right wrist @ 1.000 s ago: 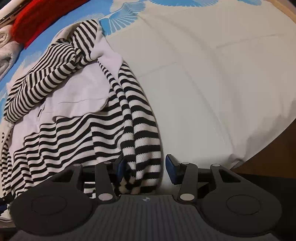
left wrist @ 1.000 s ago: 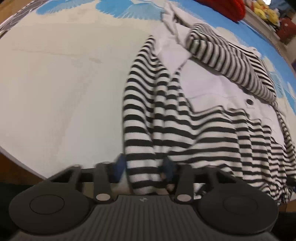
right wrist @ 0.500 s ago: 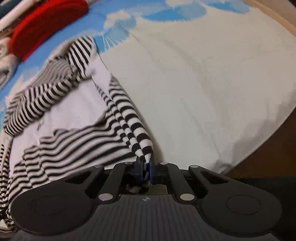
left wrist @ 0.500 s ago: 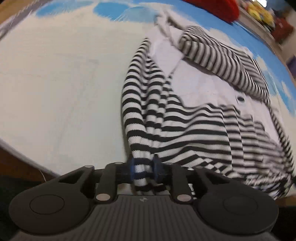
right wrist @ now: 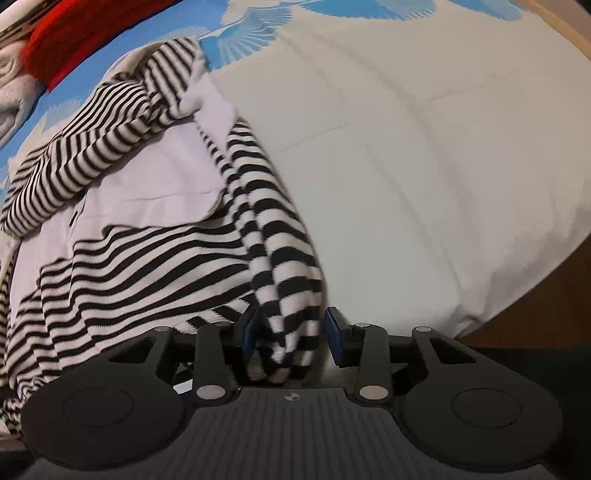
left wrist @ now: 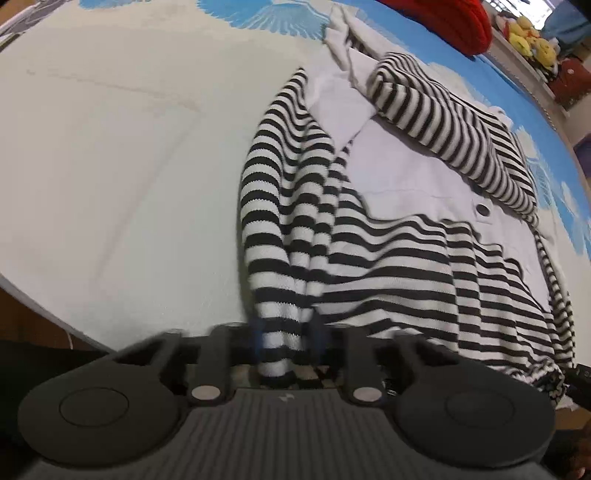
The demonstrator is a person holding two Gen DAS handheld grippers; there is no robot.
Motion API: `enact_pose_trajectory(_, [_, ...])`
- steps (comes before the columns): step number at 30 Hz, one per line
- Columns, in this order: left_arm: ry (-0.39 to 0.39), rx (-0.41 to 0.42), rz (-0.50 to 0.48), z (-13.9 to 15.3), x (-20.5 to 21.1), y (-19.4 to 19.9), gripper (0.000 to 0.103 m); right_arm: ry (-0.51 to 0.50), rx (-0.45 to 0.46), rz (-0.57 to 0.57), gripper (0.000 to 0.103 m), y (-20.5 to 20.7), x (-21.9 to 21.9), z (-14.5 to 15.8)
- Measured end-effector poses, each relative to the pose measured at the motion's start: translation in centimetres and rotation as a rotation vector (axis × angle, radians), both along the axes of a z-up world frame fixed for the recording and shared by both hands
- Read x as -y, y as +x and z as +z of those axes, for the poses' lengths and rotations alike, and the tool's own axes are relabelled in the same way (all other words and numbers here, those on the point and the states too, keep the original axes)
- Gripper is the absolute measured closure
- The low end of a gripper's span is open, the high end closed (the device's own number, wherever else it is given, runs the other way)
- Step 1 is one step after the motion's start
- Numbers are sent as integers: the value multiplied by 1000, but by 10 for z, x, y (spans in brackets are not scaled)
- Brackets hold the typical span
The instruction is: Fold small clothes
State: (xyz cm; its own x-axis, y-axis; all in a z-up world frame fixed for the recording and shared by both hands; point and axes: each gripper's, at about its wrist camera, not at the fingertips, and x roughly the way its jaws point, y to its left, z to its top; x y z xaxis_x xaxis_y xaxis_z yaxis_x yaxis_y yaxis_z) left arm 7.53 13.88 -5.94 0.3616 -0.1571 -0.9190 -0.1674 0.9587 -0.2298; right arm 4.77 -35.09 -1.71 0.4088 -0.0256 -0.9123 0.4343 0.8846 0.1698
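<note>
A black-and-white striped top with a white front panel (left wrist: 406, 192) lies spread on the bed. Its near sleeve (left wrist: 273, 221) runs down into my left gripper (left wrist: 288, 332). The jaws there are closing, and their blurred blue pads press the cuff from both sides. In the right wrist view the other sleeve (right wrist: 280, 236) hangs between the fingers of my right gripper (right wrist: 291, 332). Those jaws are opening, and a gap shows between the cuff and the right pad (right wrist: 334, 332). The striped body (right wrist: 129, 251) lies left of it.
The bed cover (left wrist: 110, 147) is white with blue bird prints at the far side. A red cloth (left wrist: 443, 14) and yellow plush toys (left wrist: 528, 37) sit beyond the top. The bed edge meets a brown floor (right wrist: 535, 314) close to both grippers.
The left jaws, wide a second ago, have come in onto the sleeve cuff. The right jaws pinched their sleeve half a second ago and now stand apart again.
</note>
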Motion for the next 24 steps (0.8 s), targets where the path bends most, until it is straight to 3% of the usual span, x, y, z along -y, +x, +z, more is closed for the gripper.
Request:
enact_pose_trajectory(2, [1, 18, -4, 4, 0, -1, 93, -1, 15, 7, 88, 0, -1, 2])
enact_pose_trajectory(4, [-16, 26, 7, 8, -4, -3, 93, -10, 40, -3, 95, 0, -1, 6])
enact_pose_trajectory(7, [-65, 15, 38, 9, -11, -3, 89, 13, 52, -28, 95, -3, 6, 8])
enact_pose_trajectory(9, [-84, -19, 47, 4, -14, -2, 77, 29, 39, -37, 93, -3, 8, 5])
enact_pose_trajectory(13, [-83, -41, 55, -2, -13, 1, 76, 47, 5, -23, 83, -2, 8, -2])
enact_pose_trajectory(16, [-63, -32, 44, -1, -10, 0, 76, 31, 1, 0, 82, -1, 4, -2])
enact_pose_trajectory(19, [-51, -26, 35, -1, -8, 0, 81, 20, -1, 17, 82, -1, 1, -2])
enact_pose_trajectory(20, [-47, -21, 26, 0, -7, 0, 87, 16, -1, 24, 83, -1, 1, -2])
enact_pose_trajectory(24, [-19, 26, -12, 7, 0, 0, 94, 6, 22, 39, 94, -2, -3, 1])
